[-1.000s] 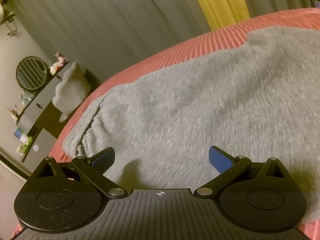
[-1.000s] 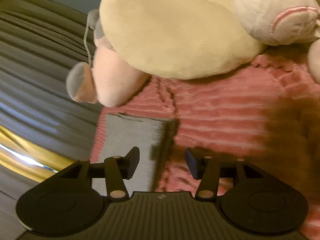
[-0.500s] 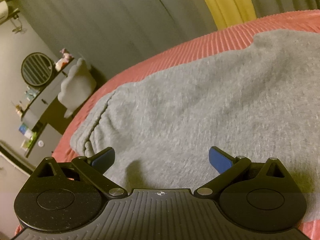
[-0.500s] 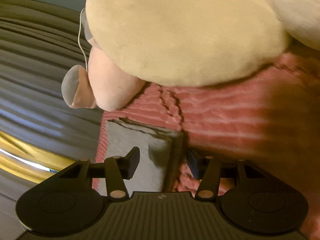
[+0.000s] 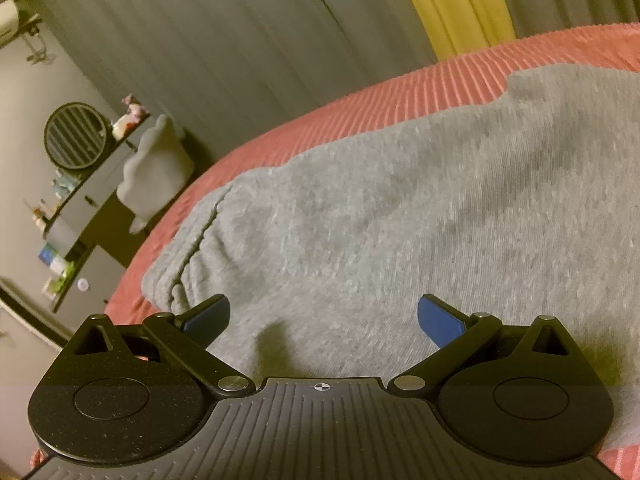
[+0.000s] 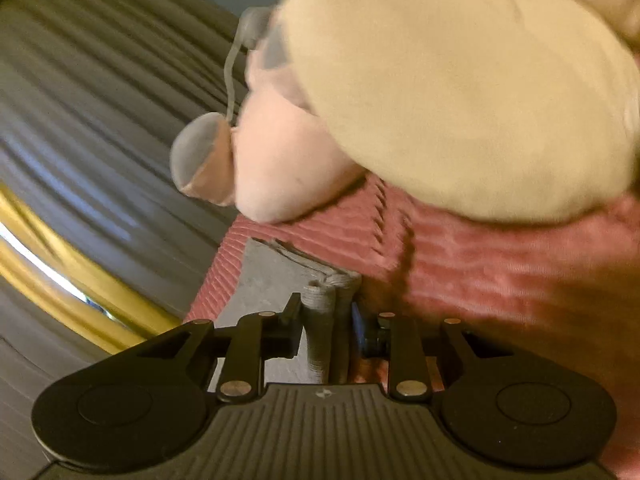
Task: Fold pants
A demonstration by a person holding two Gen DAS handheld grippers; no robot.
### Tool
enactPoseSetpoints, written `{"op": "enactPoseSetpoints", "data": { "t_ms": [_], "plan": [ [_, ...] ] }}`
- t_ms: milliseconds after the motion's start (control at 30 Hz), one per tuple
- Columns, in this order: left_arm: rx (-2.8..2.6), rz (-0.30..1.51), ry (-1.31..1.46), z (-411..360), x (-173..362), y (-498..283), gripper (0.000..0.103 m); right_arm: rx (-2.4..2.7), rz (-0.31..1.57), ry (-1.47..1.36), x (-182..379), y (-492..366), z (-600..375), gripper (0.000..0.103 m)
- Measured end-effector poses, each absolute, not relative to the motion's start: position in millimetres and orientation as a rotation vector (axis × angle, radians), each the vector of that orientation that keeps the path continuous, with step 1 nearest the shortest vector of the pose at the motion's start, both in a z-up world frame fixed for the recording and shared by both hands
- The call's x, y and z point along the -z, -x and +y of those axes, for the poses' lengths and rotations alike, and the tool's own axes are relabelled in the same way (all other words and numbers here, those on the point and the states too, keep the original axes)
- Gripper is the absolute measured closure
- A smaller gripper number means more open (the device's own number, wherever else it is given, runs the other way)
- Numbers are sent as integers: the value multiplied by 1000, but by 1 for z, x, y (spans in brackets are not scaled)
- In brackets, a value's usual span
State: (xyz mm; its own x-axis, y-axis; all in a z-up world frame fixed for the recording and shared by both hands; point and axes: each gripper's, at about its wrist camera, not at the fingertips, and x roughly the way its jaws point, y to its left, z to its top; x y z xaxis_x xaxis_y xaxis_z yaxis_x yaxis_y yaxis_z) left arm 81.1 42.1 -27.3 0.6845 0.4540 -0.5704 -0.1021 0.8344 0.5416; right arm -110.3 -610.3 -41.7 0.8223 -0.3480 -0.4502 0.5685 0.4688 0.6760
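The grey pants (image 5: 400, 208) lie spread on a pink ribbed bedspread (image 5: 360, 112); their gathered waistband is at the left in the left wrist view. My left gripper (image 5: 323, 318) is open and empty, low over the fabric close to the waistband. In the right wrist view, my right gripper (image 6: 325, 322) is shut on a bunched edge of the grey pants (image 6: 318, 320), near the corner of the bed.
A large cream and pink plush toy (image 6: 440, 100) lies on the bed just beyond my right gripper. Grey curtains (image 5: 200, 60) and a yellow curtain (image 5: 452, 4) hang behind the bed. A dresser (image 5: 80, 208) with a round mirror stands at the left.
My right gripper has closed on the pants edge, which now stands bunched between its fingers. The left gripper has drifted slightly and stays open.
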Motion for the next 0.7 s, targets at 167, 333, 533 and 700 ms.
{"op": "enactPoseSetpoints", "data": {
  "t_ms": [167,333,533,700],
  "plan": [
    [-326,739,-492,39,20,-77,0,580,312,-688,26,100,-583,81],
    [-311,711,-456,33,8,-70,0,588,356,-738,37,94,-597,70],
    [-297,693,-376,25,-6,-58,0,595,368,-852,56,93,-615,70],
    [-283,697,-301,22,-13,-48,0,618,383,-869,55,82,-621,86]
  ]
}}
